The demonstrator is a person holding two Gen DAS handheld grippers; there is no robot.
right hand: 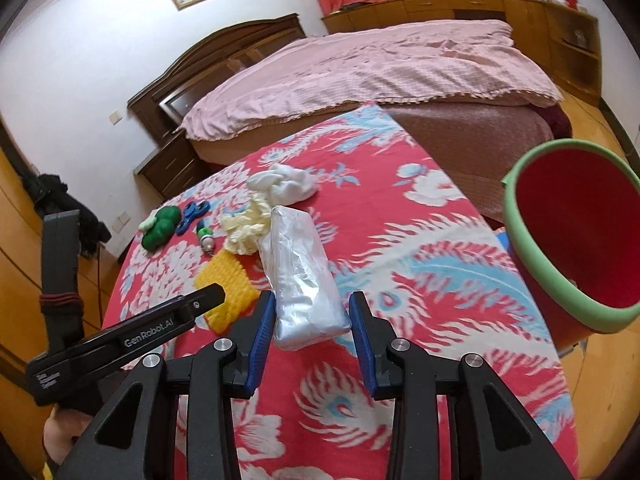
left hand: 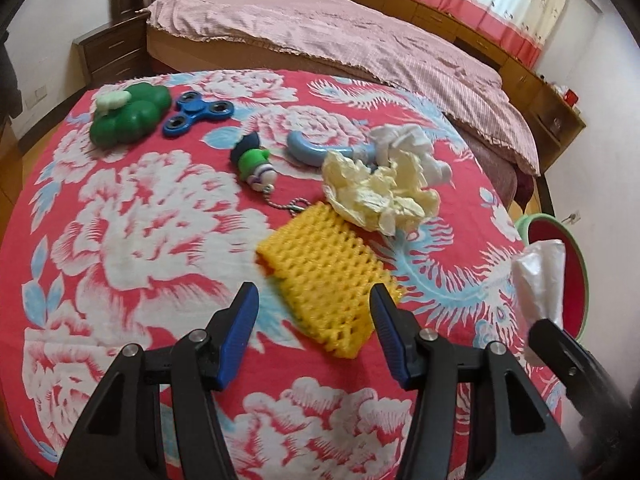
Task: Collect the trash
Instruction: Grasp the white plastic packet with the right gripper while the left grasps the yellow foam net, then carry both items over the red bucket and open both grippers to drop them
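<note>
A yellow foam net lies on the red floral tablecloth. My left gripper hovers open just over its near end, a blue pad on either side and neither pressing it. Behind the net sit crumpled cream paper and a white tissue wad. My right gripper is shut on a clear plastic packet, held above the cloth. The same packet sticks up at the right edge of the left wrist view. A red bin with a green rim stands beside the table on the right.
Toys lie at the far side of the cloth: a green toy, a blue fidget spinner, a small keychain figure and a pale blue curved piece. A bed with a pink cover stands behind the table.
</note>
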